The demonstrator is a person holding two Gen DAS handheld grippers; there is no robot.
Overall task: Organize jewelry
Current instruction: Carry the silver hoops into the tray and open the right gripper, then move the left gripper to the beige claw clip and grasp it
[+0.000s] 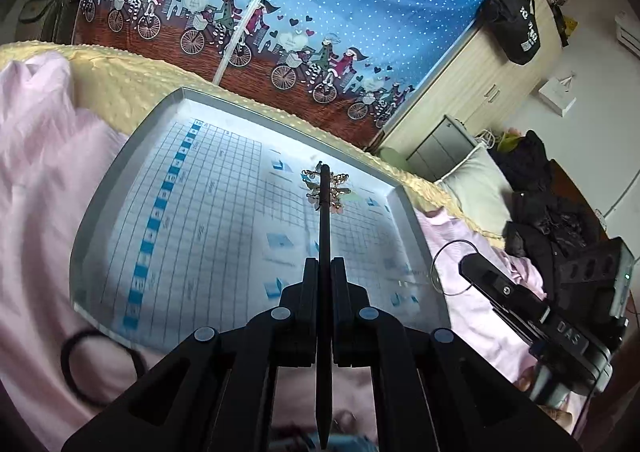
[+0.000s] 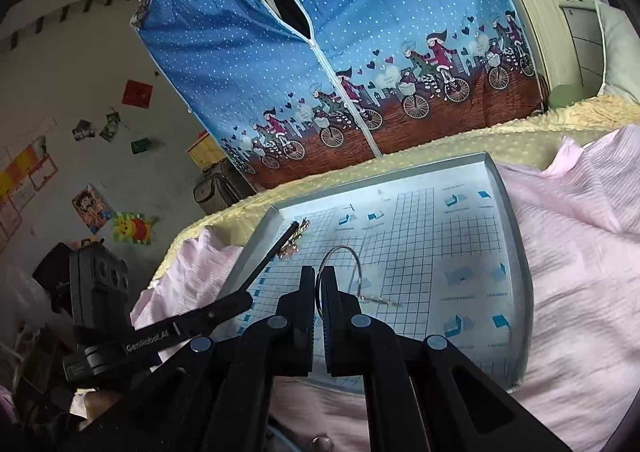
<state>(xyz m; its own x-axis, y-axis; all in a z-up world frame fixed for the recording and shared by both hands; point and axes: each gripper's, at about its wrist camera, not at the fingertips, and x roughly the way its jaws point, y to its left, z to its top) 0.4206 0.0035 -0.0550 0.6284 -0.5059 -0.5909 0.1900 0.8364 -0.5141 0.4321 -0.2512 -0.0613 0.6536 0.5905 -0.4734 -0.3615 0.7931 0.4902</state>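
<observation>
left gripper [image 1: 324, 264] clamped on thin black stick [image 1: 325, 236], tip at gold charm cluster [image 1: 326, 190] in shallow grey grid-lined tray [image 1: 120, 172]. right gripper [image 2: 319, 272] clamped on thin silver wire bangle [image 2: 344, 252].

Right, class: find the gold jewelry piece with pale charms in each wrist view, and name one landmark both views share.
Left wrist view: the gold jewelry piece lies centre frame, at the tip of the black stick, inside the tray.
Right wrist view: upper-left part of the tray, at the stick's tip.
Shared landmark: the blue cyclist-print wardrobe cover.

Right gripper [image 2: 319, 284] pinches a wire hoop [image 2: 352, 264] above the tray [image 2: 516, 252].
</observation>
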